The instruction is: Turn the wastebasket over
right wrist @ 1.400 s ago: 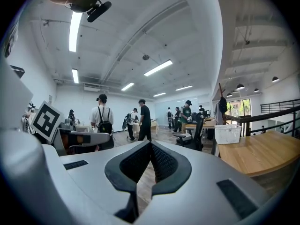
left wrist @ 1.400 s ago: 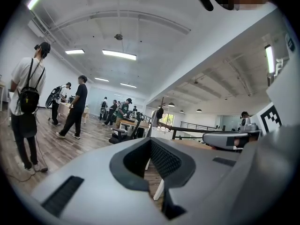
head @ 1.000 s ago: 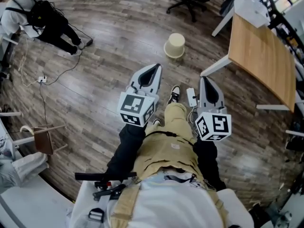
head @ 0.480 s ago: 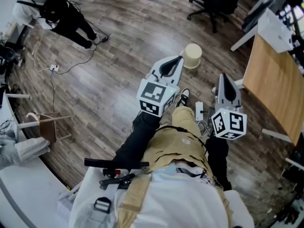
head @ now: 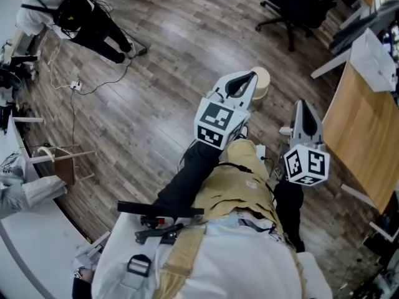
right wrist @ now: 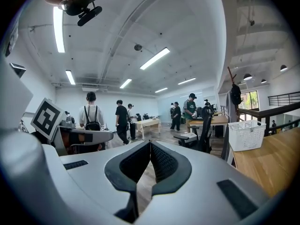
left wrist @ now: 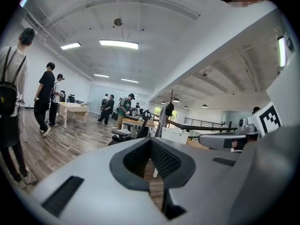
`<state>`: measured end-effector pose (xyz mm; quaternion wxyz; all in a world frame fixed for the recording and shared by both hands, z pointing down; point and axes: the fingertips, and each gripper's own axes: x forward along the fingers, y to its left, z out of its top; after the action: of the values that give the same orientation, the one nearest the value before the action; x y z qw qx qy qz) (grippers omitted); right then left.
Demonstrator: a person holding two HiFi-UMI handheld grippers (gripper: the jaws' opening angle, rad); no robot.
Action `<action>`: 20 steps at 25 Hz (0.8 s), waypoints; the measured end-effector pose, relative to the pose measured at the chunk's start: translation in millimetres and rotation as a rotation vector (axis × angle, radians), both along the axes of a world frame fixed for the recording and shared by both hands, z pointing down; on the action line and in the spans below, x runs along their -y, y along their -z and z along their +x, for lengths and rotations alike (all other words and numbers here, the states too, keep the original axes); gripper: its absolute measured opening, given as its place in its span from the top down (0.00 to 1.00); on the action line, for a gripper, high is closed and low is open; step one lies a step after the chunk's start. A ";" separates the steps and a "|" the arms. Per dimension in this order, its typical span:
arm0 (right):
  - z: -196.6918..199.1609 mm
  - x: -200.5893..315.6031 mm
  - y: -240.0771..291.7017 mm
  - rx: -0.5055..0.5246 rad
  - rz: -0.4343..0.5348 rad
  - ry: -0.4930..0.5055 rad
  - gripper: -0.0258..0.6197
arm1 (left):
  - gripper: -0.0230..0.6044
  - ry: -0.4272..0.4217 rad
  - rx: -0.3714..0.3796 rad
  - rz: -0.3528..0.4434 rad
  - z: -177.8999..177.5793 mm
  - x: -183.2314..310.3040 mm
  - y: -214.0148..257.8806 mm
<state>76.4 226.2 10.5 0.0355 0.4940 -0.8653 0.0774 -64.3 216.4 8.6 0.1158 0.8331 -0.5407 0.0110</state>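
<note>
Change (head view): the wastebasket [head: 262, 85] lay well ahead of both grippers a second ago. It now stands on the floor [head: 156, 104] just beyond the tip of the left gripper [head: 248, 76], which partly covers it.
Meaning (head view): the approach is judged nearly complete. The turning over has not begun, and the wastebasket is untouched.
Room (head view): the edge of the wooden table [head: 368, 136] lies close on the right of the right gripper [head: 303, 104]. An office chair [head: 293, 5] stands beyond the wastebasket. To the left the floor lies open, with a cable [head: 93, 86] and a person [head: 75, 17] well apart.
Left gripper view: the jaws are clenched together with nothing between them. The camera looks level across the room, and the wastebasket is out of sight.
Right gripper view: the jaws are likewise pressed together and empty. The table top with a white mesh basket [right wrist: 246, 135] is at the right, and no wastebasket shows.
Next move: both grippers are judged to need lowering, and their jaws parting, before the rim can be taken.
</note>
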 end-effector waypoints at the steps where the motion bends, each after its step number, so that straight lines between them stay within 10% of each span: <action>1: 1.9 13.0 -0.6 0.001 -0.002 0.003 0.93 | 0.96 0.002 0.000 -0.001 2.3 13.8 -0.8; 20: 24.8 138.6 -48.3 -0.027 -0.162 -0.036 0.93 | 0.96 -0.008 -0.024 -0.148 11.9 144.8 -40.4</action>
<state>101.2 87.6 58.8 0.0858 0.5060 -0.8466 0.1412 -52.4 71.6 49.0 0.1836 0.8244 -0.5338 0.0414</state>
